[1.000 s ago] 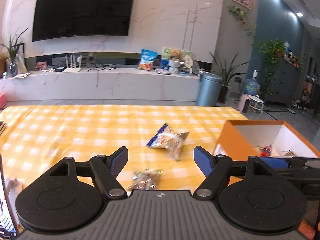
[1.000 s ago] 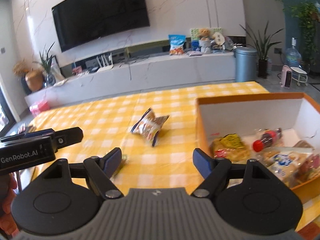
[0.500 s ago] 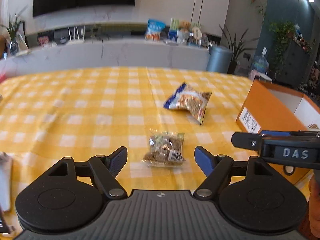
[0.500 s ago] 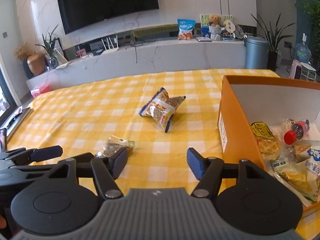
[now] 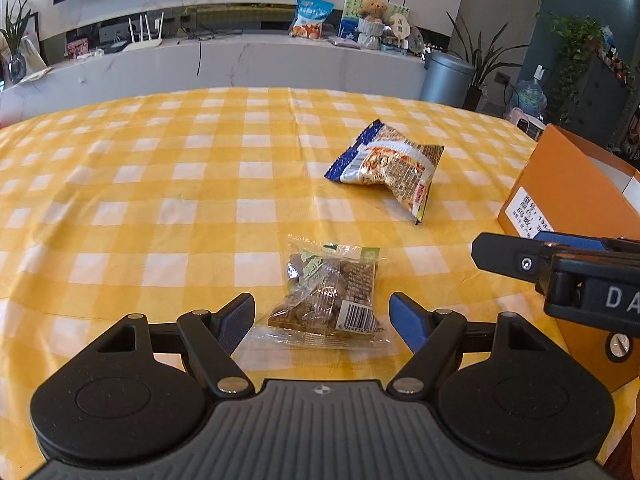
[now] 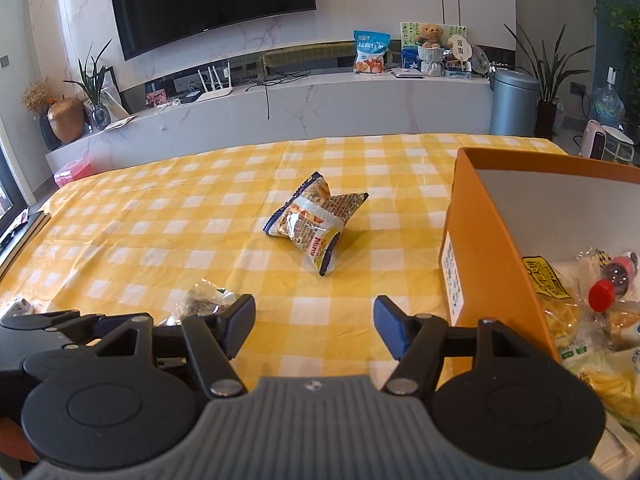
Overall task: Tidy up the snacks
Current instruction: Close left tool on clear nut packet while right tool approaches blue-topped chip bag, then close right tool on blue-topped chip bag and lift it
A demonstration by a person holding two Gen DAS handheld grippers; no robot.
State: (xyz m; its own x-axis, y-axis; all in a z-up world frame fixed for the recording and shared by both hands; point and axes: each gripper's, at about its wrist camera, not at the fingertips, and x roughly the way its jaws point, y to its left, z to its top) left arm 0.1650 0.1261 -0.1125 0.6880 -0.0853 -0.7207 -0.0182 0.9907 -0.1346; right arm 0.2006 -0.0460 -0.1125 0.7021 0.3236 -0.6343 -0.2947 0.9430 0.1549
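Right now my left tool [image 5: 322, 322] sits low over the yellow checked counter [image 5: 160, 208] with its blue pads spread wide, holding nothing; the clear packet of brown snacks [image 5: 328, 292] lies flat on the cloth, its near end with the barcode between the two pads, though I cannot tell whether either pad touches it. Farther off, well apart from it, a crumpled blue-and-white snack bag [image 5: 386, 164] lies on the counter. My right tool [image 6: 314, 328] is wide open too and empty, hovering just left of the orange box [image 6: 480, 240]. Inside that box I see a yellow-labelled packet [image 6: 546, 280], a red-capped bottle [image 6: 610, 282] and other wrapped snacks. From the right wrist view the clear packet shows partly behind the left pad.
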